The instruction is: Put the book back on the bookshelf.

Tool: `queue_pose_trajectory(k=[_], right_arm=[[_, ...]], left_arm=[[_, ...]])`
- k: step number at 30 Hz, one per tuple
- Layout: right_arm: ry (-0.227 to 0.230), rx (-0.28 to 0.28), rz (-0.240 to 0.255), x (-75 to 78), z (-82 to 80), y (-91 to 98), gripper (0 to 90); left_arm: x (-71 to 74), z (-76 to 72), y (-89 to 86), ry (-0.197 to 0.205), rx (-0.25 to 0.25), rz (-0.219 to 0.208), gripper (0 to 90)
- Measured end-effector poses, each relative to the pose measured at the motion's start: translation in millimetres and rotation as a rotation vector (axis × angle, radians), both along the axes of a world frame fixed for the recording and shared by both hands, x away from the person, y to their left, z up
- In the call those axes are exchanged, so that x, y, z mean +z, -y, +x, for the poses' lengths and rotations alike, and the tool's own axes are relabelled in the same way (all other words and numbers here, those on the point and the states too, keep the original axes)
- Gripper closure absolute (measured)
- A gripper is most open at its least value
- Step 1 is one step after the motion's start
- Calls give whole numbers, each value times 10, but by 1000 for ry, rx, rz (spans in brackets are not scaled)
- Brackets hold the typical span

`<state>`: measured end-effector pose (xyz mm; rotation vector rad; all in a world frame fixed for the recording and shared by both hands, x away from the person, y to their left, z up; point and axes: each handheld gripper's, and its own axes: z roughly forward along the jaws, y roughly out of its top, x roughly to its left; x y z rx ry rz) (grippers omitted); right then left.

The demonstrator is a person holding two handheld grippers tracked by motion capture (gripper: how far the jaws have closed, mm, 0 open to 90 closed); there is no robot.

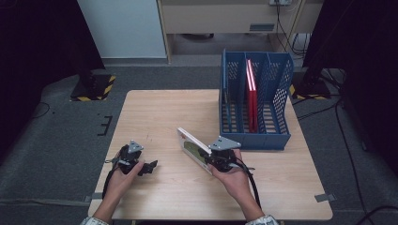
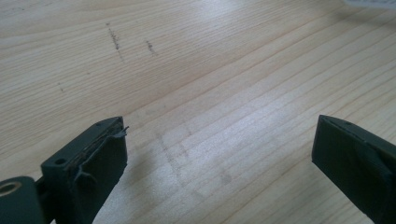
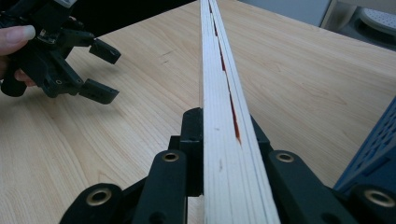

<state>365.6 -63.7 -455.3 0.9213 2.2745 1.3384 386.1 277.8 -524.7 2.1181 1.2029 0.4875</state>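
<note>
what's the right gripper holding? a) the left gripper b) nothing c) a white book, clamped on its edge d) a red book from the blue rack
c: the right gripper has its jaws pressed on both sides of the white book, lifted above the table.

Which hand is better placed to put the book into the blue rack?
Right. The right gripper already clamps the book beside the blue rack; the left gripper is open, empty and farther away.

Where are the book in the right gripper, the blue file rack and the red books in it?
book (image 1: 193, 146): high view, on its tilted cover.
blue file rack (image 1: 253, 140): high view, on its front wall.
red books (image 1: 252, 96): high view, on the upright spines in the middle slot.
</note>
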Motion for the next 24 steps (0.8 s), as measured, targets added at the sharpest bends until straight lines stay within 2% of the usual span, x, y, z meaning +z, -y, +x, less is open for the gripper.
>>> queue_pose_trajectory(k=[16, 24], right_arm=[[22, -27, 8, 118, -95, 279, 761], [29, -46, 10, 131, -157, 448, 761]], left_arm=[[-60, 4, -35, -8, -1, 53, 31], [-64, 7, -44, 0, 4, 44, 31]])
